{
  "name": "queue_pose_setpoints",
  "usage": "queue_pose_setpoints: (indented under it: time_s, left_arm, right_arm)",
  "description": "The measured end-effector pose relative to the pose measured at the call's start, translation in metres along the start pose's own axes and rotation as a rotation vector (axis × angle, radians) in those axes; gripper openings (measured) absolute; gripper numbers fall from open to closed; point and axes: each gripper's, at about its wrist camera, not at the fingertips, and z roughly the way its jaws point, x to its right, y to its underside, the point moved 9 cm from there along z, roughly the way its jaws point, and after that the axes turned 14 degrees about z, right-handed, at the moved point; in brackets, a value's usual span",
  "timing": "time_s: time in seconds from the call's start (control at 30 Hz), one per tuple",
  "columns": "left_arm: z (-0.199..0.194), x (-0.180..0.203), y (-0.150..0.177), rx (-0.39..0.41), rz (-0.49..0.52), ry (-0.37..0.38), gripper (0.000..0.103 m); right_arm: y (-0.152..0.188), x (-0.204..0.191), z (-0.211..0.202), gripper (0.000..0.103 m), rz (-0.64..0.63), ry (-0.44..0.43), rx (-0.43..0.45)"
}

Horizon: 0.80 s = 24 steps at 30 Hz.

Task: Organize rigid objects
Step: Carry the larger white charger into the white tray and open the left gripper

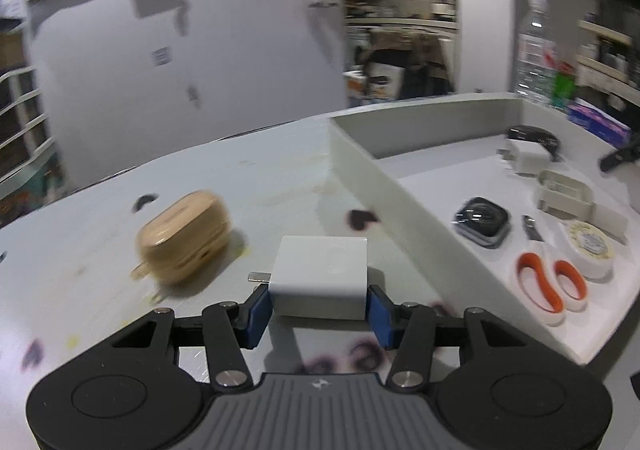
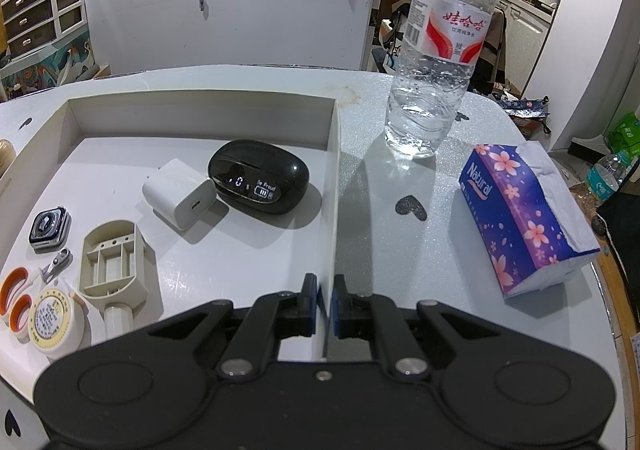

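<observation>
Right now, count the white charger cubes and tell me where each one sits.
2. One white charger lies on the table outside the tray, clamped between the left gripper's jaws. The other charger rests inside the white tray, beside the black earbud case.

We see even indoor light from above, cool white cast. Left wrist view smeared by motion blur: tan case (image 1: pixel 185 237) and back wall soft. Right wrist view sharp; water bottle (image 2: pixel 436 50) throws shadow toward camera, glints on plastic (label still readable). Fisheye bends table edge (image 2: pixel 248 68); corners go black in both.
</observation>
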Motion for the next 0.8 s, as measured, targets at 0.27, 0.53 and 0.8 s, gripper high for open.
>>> queue_pose_setpoints:
  time_s: [0.27,0.53,0.8]
  left_arm:
    - [-0.017,-0.02,0.016,-0.037,-0.161,-0.151,0.051]
    - [-0.042,-0.021,0.011,0.022,-0.237,-0.233,0.051]
    - [-0.065,-0.015,-0.022,0.113,-0.211,-0.278,0.051]
  right_arm:
    - [0.0,0.0,0.0,0.008,0.0,0.0,0.0]
    - [0.0,0.0,0.0,0.008,0.001,0.0,-0.003]
    - [0.0,0.0,0.001,0.008,-0.002,0.002,-0.003]
